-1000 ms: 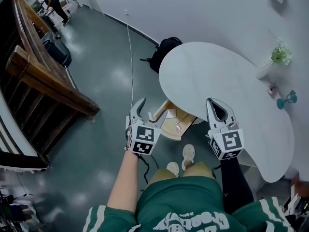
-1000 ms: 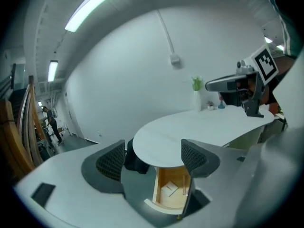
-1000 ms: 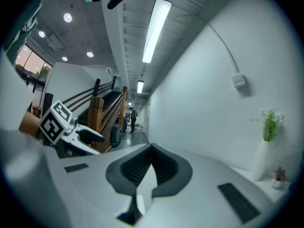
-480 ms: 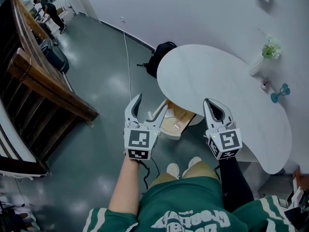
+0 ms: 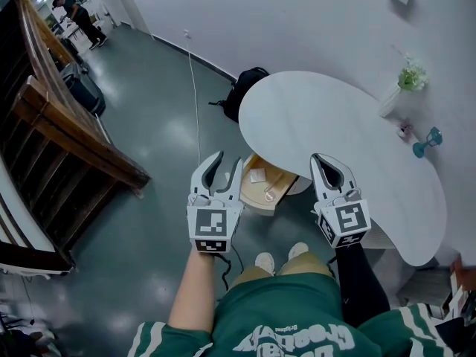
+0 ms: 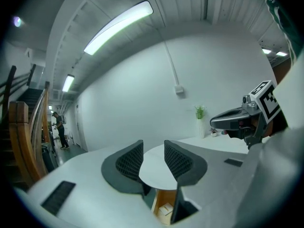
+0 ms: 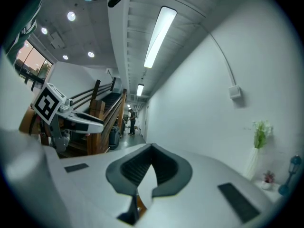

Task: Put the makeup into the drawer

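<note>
L gripper narrowing, empty; R gripper prob. closed

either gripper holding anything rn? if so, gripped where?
Nothing is held. Left gripper: jaws apart, have just been closing, nothing between them. Right gripper: shut, empty.

2 grippers are counted: left gripper & right gripper. 1 white table is seen, w/ 1 vase of greenery, 1 teal goblet & 1 small pinkish item on it. 1 wooden drawer is counted, 2 small things inside: 1 white packet, 1 clear bit. On floor, 1 black backpack & 2 shoes are noted. 1 person is seen in bkgd
</note>
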Available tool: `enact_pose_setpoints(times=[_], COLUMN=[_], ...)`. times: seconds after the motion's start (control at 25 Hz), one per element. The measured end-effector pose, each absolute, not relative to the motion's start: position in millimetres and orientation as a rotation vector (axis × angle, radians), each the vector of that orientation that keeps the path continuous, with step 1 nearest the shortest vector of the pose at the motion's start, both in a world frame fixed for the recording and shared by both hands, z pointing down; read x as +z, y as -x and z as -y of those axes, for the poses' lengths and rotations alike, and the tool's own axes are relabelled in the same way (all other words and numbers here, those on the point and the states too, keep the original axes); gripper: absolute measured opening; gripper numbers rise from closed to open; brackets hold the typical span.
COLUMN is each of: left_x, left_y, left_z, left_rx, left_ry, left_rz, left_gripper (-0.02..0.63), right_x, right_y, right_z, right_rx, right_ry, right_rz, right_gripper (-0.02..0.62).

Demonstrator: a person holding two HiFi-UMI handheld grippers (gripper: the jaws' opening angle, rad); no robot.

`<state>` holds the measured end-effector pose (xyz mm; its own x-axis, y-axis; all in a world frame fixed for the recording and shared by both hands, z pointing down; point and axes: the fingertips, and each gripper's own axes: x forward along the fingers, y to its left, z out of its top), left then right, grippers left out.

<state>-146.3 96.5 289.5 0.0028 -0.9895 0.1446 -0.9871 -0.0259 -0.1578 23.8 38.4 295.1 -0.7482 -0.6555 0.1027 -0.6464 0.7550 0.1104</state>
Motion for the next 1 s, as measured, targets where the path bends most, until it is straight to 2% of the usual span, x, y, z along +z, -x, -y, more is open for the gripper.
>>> enact_pose_setpoints(times=[0.16, 0.2, 1.0], left_x=[285.3, 285.1, 274.6], left_y=[156.7, 157.1, 176.0], left_z=[-105.0, -106.6, -127.6], left_rx=[-0.34, -0.346, -0.3], left_ry=[2.127, 2.123, 2.125], left_rz=[-2.238, -2.24, -2.222], left_gripper=[0.015, 0.0, -0.002], right_x=[292.2, 292.5, 287.6], right_y=[-25.2, -24.9, -5.9], right_z=[-41.2, -42.6, -62.3], right_rx=[-0.111, -0.109, -0.195], right_ry=[-1.065, -1.068, -1.058], right_rz=[2.816, 2.815, 2.784], right_gripper=[0.005, 0.005, 0.005])
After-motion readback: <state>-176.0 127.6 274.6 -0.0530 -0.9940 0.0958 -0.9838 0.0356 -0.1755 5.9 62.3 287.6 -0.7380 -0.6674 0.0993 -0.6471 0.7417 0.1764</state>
